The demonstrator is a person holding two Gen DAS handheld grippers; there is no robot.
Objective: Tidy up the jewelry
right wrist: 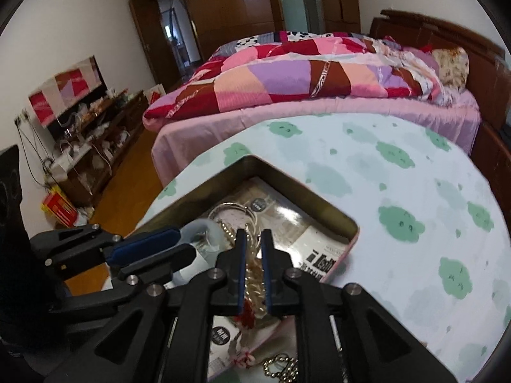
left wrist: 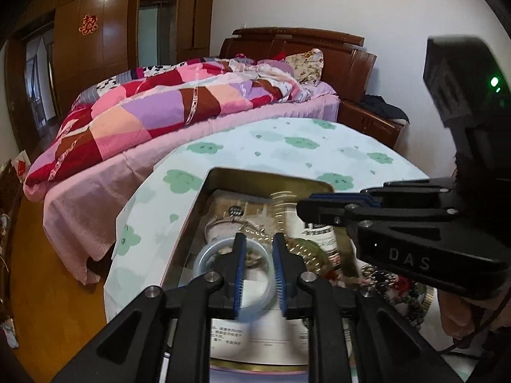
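An open gold tin (left wrist: 271, 175) (right wrist: 322, 206) lined with printed paper sits on the round table. My left gripper (left wrist: 259, 239) (right wrist: 186, 243) is low inside it, jaws open. A clear pale-blue bangle (left wrist: 204, 257) (right wrist: 204, 226) lies blurred under and around its fingers, not pinched. My right gripper (right wrist: 254, 239) (left wrist: 303, 208) comes in from the right, its narrow gap filled by a gold chain (right wrist: 254, 276) with red bits that hangs down. Silver rings (right wrist: 228, 209) lie deeper in the tin.
A dark green bead bracelet (left wrist: 407, 293) and a gold ball chain (right wrist: 281, 364) lie near the tin's front. The tablecloth (right wrist: 399, 191) is white with green clouds. A bed (left wrist: 159, 111) stands just behind the table, with wooden floor (left wrist: 48, 287) to the left.
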